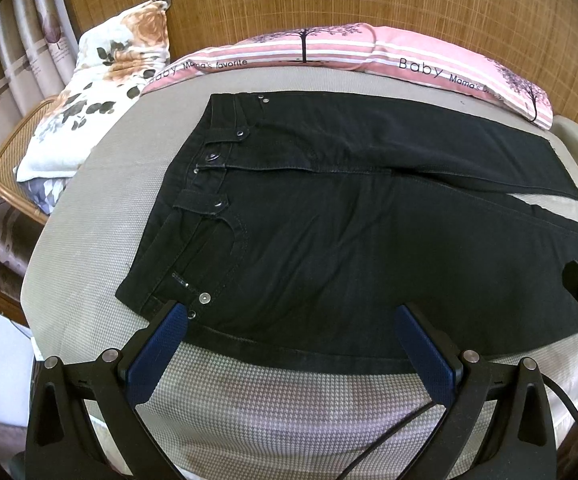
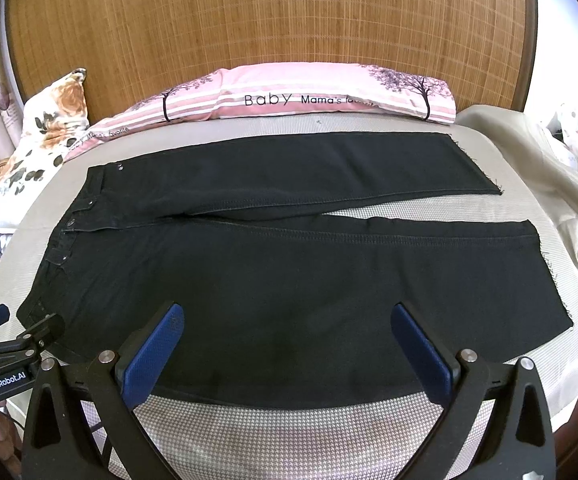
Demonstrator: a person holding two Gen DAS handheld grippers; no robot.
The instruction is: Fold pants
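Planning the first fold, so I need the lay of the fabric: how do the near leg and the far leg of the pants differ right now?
The near leg lies closest to both grippers, its outer edge at the mattress's front; the far leg lies nearer the pink pillow. The near leg's hem reaches further right than the far leg's. They diverge, leaving a wedge of mattress showing between them. Both are black, flat and unfolded.
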